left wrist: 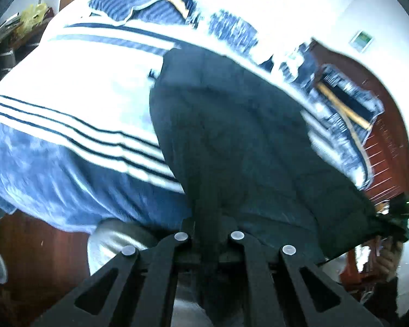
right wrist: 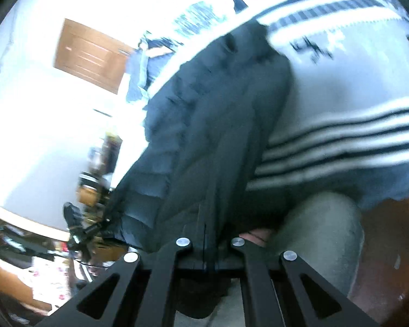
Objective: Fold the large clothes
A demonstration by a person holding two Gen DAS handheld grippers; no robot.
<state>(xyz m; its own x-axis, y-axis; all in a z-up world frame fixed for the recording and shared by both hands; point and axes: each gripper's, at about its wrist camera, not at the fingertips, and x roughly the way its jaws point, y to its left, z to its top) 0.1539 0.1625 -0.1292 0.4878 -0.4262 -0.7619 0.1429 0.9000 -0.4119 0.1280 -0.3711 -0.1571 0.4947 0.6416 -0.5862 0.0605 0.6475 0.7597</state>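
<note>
Nearest the left wrist camera, the left gripper (left wrist: 208, 234) was seen with its black jaws drawn together, clamped on the near edge of a large dark, blackish-green garment of quilted cloth (left wrist: 231, 125). In the right wrist view, the right gripper (right wrist: 210, 241) was likewise closed on the same dark garment (right wrist: 204, 136), whose cloth was pinched between the jaws and hung below them. From both grips the garment was stretched away over a bed covered by a white quilt with navy stripes and a mottled blue border (left wrist: 76, 81), its far end lying on the quilt's white middle. At the right edge of the left view, the other hand (left wrist: 392, 256) was seen at the garment's corner, though blur hid the details. A pale grey rounded shape (right wrist: 321, 229) was visible just beside the right gripper, above a reddish-brown wooden floor (left wrist: 41, 259). Farther off, a light brown wooden door (right wrist: 91, 54) was set in a white wall, and a red-brown wooden headboard (left wrist: 387, 160) stood at the bed's far right.
</note>
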